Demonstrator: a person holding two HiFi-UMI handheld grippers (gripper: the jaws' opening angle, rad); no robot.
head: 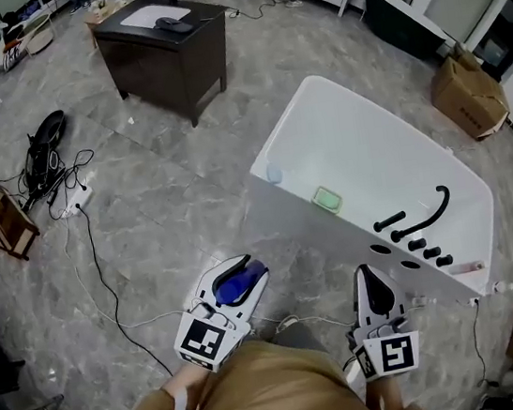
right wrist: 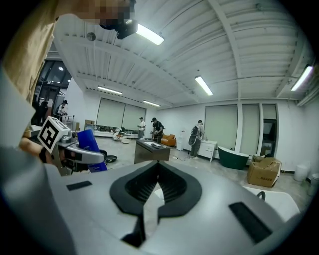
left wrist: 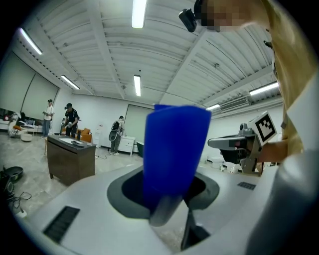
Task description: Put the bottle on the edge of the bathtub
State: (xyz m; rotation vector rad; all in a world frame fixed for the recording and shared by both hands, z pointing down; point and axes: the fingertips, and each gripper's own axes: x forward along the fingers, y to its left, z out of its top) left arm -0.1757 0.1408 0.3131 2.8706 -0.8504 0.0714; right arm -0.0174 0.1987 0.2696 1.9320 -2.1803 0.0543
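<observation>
Left tool (head: pixel 245 270): its jaws were partly closed and they gripped the blue bottle (left wrist: pixel 174 149), which stood up between the pads.
Right tool (right wrist: pixel 153 167): the jaws were together at the tips, with nothing between them.
Bottle place: in the air above the floor, near the bathtub (head: pixel 309 239) but not yet over it.
Done: the bottle was picked up and carried.
Left to do: I judge that it must be brought over the rim, set down upright and released.
On the rim: a green dish (head: pixel 327 200) and a black tap (head: pixel 424 218) took some room; the part between looked free.
Around: a dark surface (head: pixel 165 56), cables (head: pixel 81 233) and a cardboard box (head: pixel 468 94), all well apart from the way.
</observation>
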